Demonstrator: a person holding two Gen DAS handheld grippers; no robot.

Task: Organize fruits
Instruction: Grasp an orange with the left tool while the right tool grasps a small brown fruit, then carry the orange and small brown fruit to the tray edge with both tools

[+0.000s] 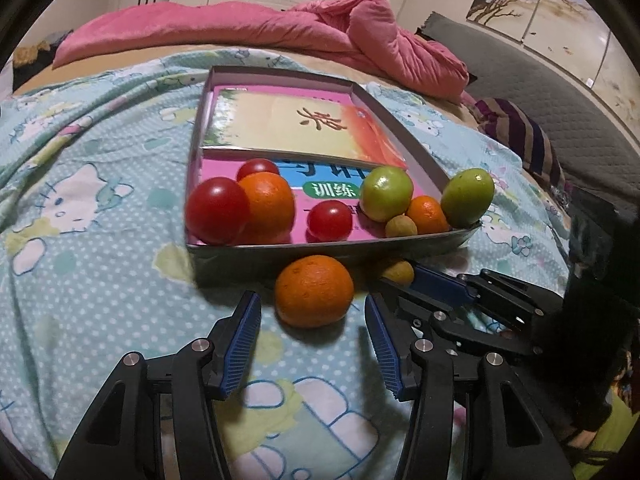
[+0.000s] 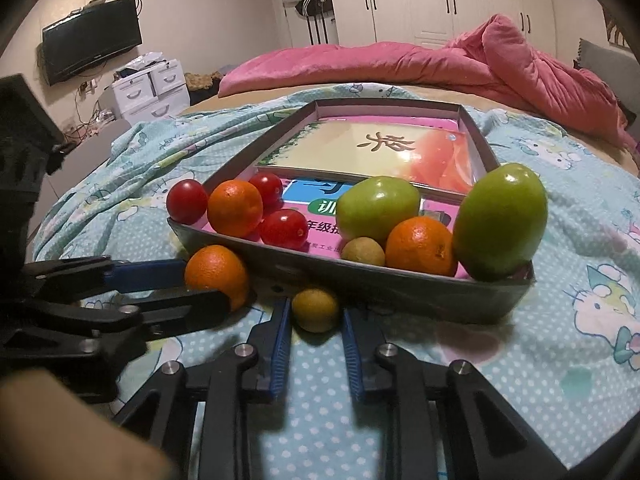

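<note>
On a bed spread with a blue cartoon-print sheet (image 1: 100, 240), two hand-held grippers close in on loose fruit lying just outside a shallow grey box (image 1: 328, 250). The left gripper (image 1: 312, 344) stands spread, its blue pads apart on either side of an orange (image 1: 314, 291) that sits just ahead of its fingertips and against the box's near wall; the pads do not touch the fruit. To its right, the right gripper (image 2: 314, 324) has its jaws drawn in on a small yellowish fruit (image 2: 315, 309), which sits between the two blue fingertips, a step short of the same wall. Beyond both tools, inside the box (which also holds two books (image 1: 296, 128)), lie three red tomatoes (image 1: 218, 210), an orange (image 1: 268, 205) among them, two green fruits (image 1: 386, 193), a smaller orange (image 1: 427, 215) and another small yellowish fruit (image 1: 401, 227). A pink quilt (image 1: 280, 28) is bunched at the bed's far side.
</note>
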